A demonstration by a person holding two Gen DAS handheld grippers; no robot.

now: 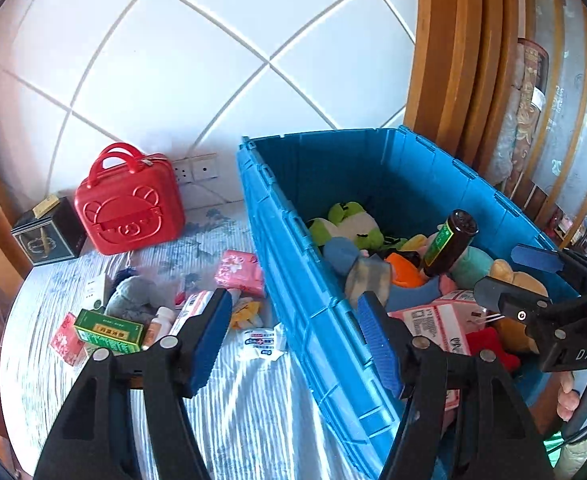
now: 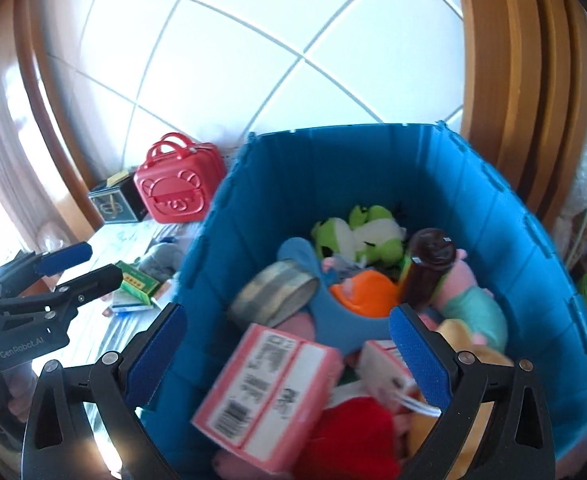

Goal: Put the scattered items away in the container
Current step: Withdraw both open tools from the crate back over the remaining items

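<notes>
1. A deep blue plastic storage crate (image 2: 473, 216) is seen filling the centre and right of the right wrist view, already heaped with soft toys, a green-and-white plush frog (image 2: 365, 236), a pink cardboard medicine box (image 2: 269, 392) and a dark brown glass bottle with a green label (image 2: 425, 276).

2. The right gripper (image 2: 289, 356) is held above the crate's near end with its blue-padded jaws spread wide and nothing between them; the brown bottle is seen tilted among the toys, apart from the pads.

3. The left gripper (image 1: 297, 344) is likewise shown released and empty, straddling the crate's near wall (image 1: 305, 288) at lower centre of the left wrist view.

4. At lower left of that view, items are still scattered on the pale patterned tablecloth (image 1: 253, 408): a green rectangular carton (image 1: 107, 330), a grey plush toy (image 1: 133, 296), a pink wrapped packet (image 1: 239, 272), a small white sachet (image 1: 263, 342) and a white pill bottle (image 1: 161, 322).

5. A red bear-faced carry case (image 1: 129, 200) and a black box (image 1: 47, 236) are set at the table's far left edge.

6. Risk is judged to lie in the crowded pile: the carton could be nudged aside by a wide-open jaw, and the glass bottle could be knocked over by the next item dropped.
</notes>
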